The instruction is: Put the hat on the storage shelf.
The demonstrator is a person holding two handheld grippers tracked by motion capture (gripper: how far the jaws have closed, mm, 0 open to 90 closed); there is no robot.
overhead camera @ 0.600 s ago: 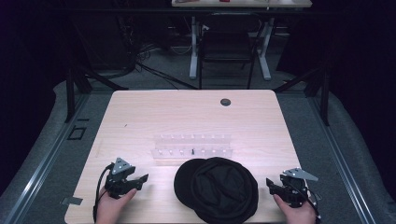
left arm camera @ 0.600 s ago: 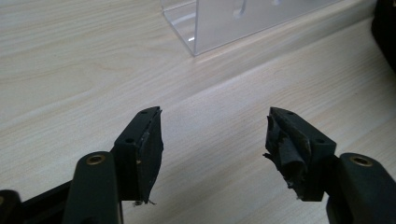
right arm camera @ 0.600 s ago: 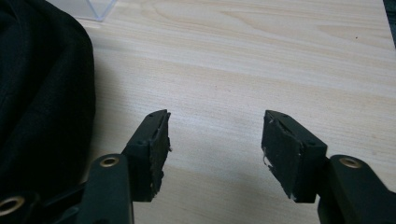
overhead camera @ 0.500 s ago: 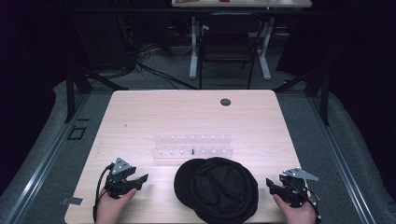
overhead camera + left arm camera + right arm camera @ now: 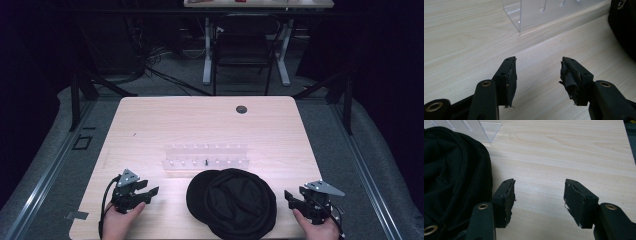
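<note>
Lying near the front edge of the pale wooden counter [image 5: 150,120]: a black cloth cap [image 5: 232,201], crumpled, just in front of a clear acrylic rack [image 5: 206,156]. Resting at the front left corner, well apart from the cap: left gripper [image 5: 149,192], jaws standing wide with nothing between them, bare wood showing in the gap. Sitting at the front right: right gripper [image 5: 289,197], jaws likewise spread wide and empty, the cap's edge just beside its left jaw.

Left hand-held gripper [image 5: 148,193] jaws apart; right hand-held gripper [image 5: 291,199] jaws apart.
</note>
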